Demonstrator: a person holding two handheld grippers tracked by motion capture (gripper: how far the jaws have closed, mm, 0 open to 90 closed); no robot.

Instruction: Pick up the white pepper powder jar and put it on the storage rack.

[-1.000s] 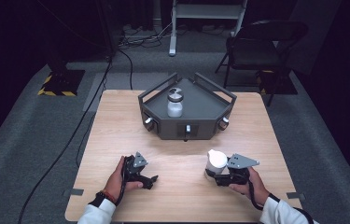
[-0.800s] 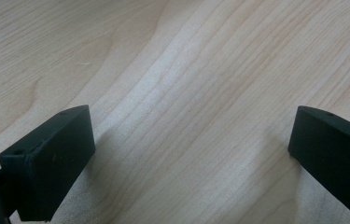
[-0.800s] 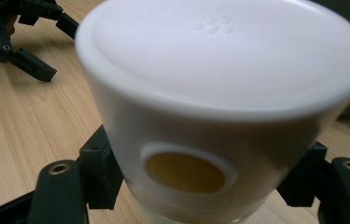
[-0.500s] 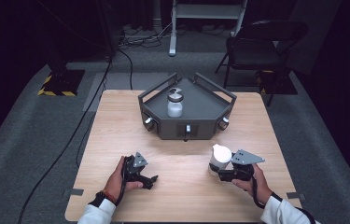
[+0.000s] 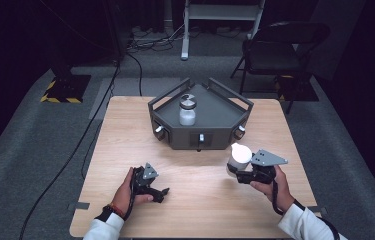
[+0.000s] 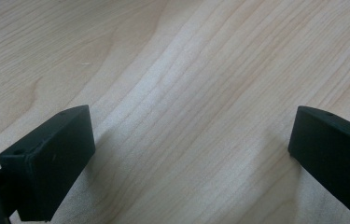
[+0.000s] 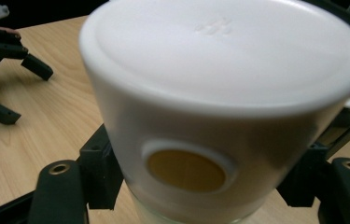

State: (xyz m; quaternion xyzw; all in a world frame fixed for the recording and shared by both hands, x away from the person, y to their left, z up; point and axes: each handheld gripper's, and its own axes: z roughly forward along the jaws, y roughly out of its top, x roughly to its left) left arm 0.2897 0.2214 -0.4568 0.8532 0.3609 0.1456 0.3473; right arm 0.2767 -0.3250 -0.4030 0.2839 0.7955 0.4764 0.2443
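Observation:
My right gripper (image 5: pixel 236 169) is shut on a white-capped jar (image 5: pixel 239 154) and holds it upright a little above the wooden table (image 5: pixel 125 130), in front of the grey tray's right corner. In the right gripper view the jar (image 7: pixel 219 93) stands close up between the black fingers (image 7: pixel 95 172), with a round tan spot on the side of its cap. My left gripper (image 5: pixel 162 192) rests on the table at the front left. Its jaws stand open (image 6: pixel 191 158) over bare wood with nothing between them.
A dark grey angular tray (image 5: pixel 215 117) sits at the table's far middle, holding a glass jar with a grey lid (image 5: pixel 187 111). The left gripper (image 7: pixel 4 42) shows farther off in the right gripper view. A chair (image 5: pixel 275 50) stands beyond the table.
My right gripper has lifted the white-capped jar off the table and carried it slightly toward the tray. The left gripper has stayed where it was.

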